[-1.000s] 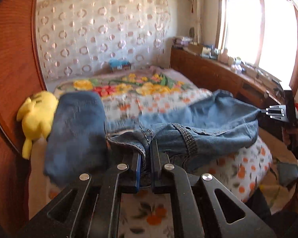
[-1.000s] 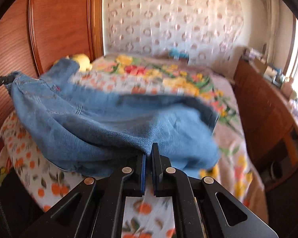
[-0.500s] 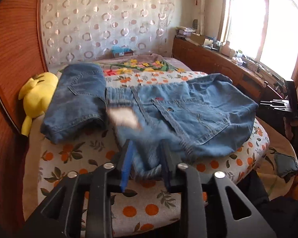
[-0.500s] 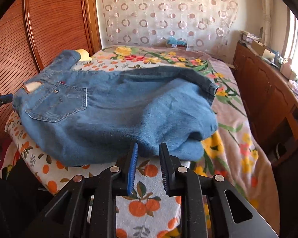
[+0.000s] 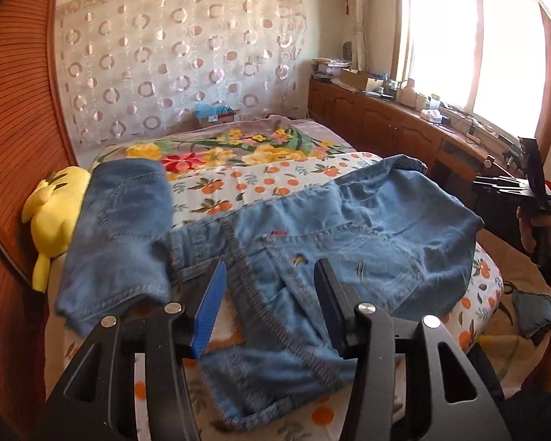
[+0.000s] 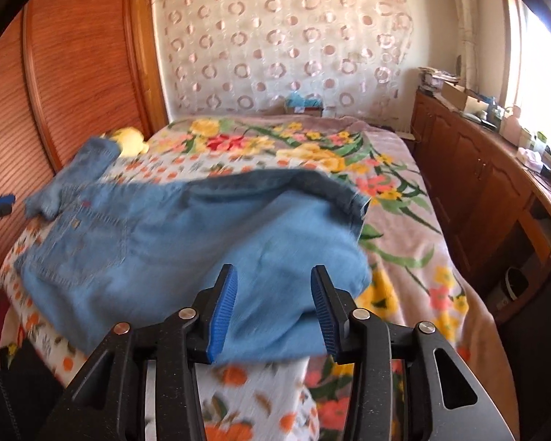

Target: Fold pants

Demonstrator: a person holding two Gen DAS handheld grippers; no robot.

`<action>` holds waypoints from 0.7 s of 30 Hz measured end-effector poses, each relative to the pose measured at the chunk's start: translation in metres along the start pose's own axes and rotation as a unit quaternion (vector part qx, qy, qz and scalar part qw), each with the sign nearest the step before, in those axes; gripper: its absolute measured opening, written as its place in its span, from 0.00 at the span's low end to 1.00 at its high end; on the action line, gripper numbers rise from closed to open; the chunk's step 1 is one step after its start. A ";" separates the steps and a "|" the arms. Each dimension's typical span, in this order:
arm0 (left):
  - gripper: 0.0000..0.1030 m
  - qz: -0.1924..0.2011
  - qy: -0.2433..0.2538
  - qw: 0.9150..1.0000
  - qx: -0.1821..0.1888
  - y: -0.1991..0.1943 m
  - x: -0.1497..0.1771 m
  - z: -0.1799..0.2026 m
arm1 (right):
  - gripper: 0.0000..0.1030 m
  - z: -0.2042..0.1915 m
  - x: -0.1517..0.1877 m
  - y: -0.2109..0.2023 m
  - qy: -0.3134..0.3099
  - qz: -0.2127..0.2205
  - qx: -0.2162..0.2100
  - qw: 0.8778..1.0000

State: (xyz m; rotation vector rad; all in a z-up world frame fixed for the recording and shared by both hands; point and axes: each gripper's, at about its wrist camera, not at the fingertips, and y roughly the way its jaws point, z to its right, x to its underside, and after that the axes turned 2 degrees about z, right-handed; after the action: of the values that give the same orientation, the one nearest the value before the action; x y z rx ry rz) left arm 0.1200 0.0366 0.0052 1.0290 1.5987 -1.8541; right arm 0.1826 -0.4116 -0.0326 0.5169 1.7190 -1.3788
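Blue denim pants (image 5: 341, 242) lie spread across the near end of the bed, waistband toward my left gripper; they also show in the right wrist view (image 6: 187, 242). My left gripper (image 5: 272, 290) is open and empty, just above the waistband. My right gripper (image 6: 272, 301) is open and empty over the folded leg end. The right gripper also shows at the right edge of the left wrist view (image 5: 507, 187).
A second folded denim piece (image 5: 125, 228) lies at the left beside a yellow plush toy (image 5: 53, 213). The bed (image 5: 238, 154) has floral covers. A wooden headboard wall (image 6: 73, 73) stands left, a wooden cabinet (image 6: 470, 169) right. A dark cloth (image 5: 532, 312) lies on the floor.
Both grippers let go of the pants and opened wide. The pants dropped from being held up to lying flat on the bed. Both grippers pulled back slightly.
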 end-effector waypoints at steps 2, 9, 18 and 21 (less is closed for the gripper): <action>0.49 -0.003 0.006 1.000 0.012 0.019 -0.012 0.007 | 0.48 0.008 -0.008 0.014 0.003 0.003 0.008 1.000; 0.49 -0.018 0.041 0.998 0.034 0.083 -0.056 0.033 | 0.50 0.040 -0.034 0.085 0.016 -0.011 0.027 0.999; 0.49 -0.049 0.058 0.996 0.041 0.144 -0.073 0.042 | 0.50 0.072 -0.060 0.168 0.057 -0.051 -0.008 0.997; 0.49 -0.062 0.057 0.996 0.037 0.160 -0.069 0.037 | 0.49 0.077 -0.073 0.180 0.060 -0.049 -0.028 0.997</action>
State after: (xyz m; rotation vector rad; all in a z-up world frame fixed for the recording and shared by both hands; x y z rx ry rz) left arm 0.2757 -0.0397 -0.0371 1.1068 1.7055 -1.9820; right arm 0.3858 -0.4145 -0.0807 0.4977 1.8963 -1.3888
